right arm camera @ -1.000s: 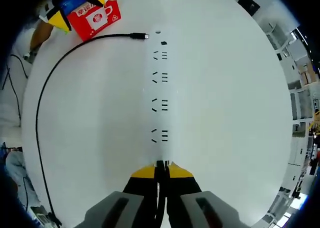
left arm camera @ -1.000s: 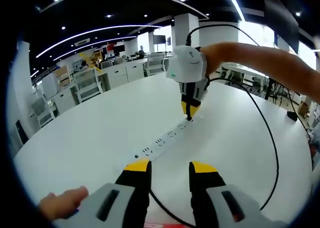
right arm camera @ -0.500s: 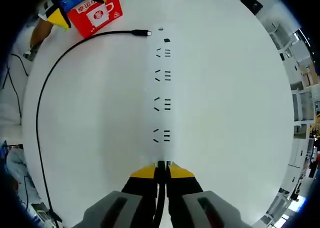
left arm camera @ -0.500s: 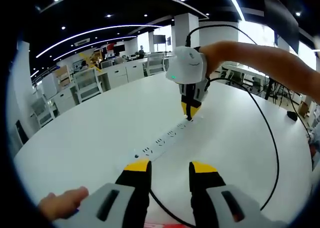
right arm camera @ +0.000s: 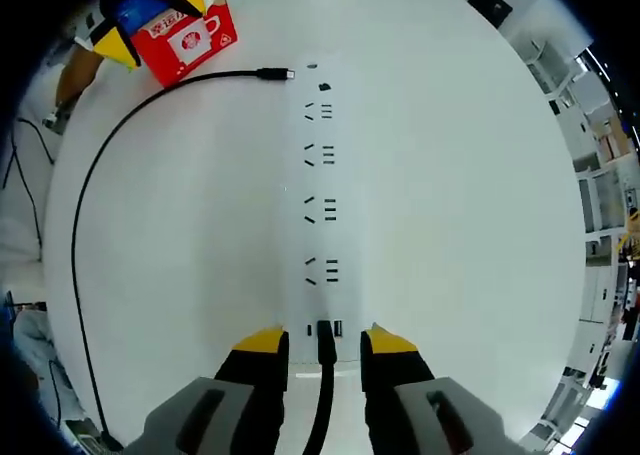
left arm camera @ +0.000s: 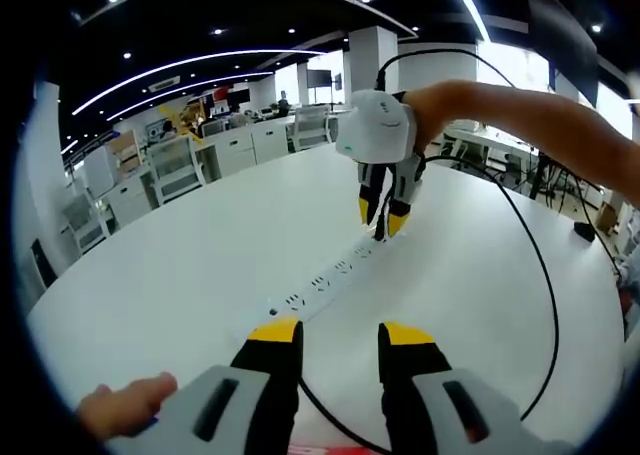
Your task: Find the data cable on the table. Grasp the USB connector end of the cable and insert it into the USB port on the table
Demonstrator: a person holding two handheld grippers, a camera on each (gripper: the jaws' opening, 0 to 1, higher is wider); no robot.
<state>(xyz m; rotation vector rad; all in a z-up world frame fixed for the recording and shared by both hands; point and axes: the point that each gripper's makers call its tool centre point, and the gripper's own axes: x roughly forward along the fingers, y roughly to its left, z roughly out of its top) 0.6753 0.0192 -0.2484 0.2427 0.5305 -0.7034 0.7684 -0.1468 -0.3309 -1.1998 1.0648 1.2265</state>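
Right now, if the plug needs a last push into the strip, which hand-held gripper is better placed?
The right hand-held gripper: open jaws flank the USB connector at the power strip. The left hand-held gripper hovers at the strip's far end.

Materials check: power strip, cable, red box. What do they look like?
Power strip: white moulded plastic, probably matte; it barely stands out from the white table. Cable: black, smooth jacket, likely rubber or PVC, with a metal-looking tip. Red box: printed cardboard, judging by its flat faces and graphics.

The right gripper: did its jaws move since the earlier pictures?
Yes. The right gripper has opened: its jaws, earlier shut on the USB connector, now stand apart on either side of it, while the connector stays at the power strip.
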